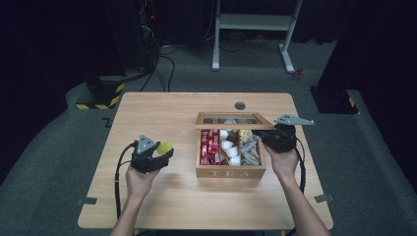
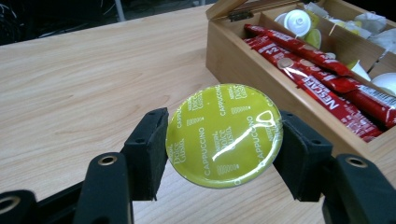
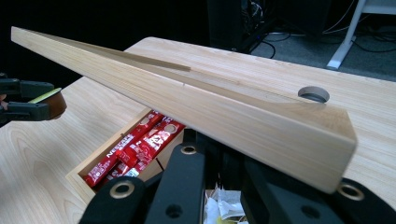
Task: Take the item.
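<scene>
My left gripper (image 2: 224, 154) is shut on a round yellow-green capsule (image 2: 224, 135) printed "CAPPUCCINO", its foil face towards the camera. In the high view this gripper (image 1: 162, 151) holds the capsule (image 1: 165, 146) just above the table, left of the wooden tea box (image 1: 231, 172). My right gripper (image 1: 264, 138) is shut on the right end of the box lid (image 1: 233, 119) and holds it raised. In the right gripper view the lid (image 3: 210, 102) slants across the frame above the jaws (image 3: 224, 161). Red sachets (image 2: 322, 79) fill the box's left compartment.
The box's other compartments hold white capsules (image 1: 229, 146) and paper-wrapped packets (image 1: 248, 147). A round cable hole (image 1: 240, 105) lies in the table (image 1: 162, 191) behind the box. Beyond the table's far edge stand a white frame (image 1: 253, 29) and floor cables.
</scene>
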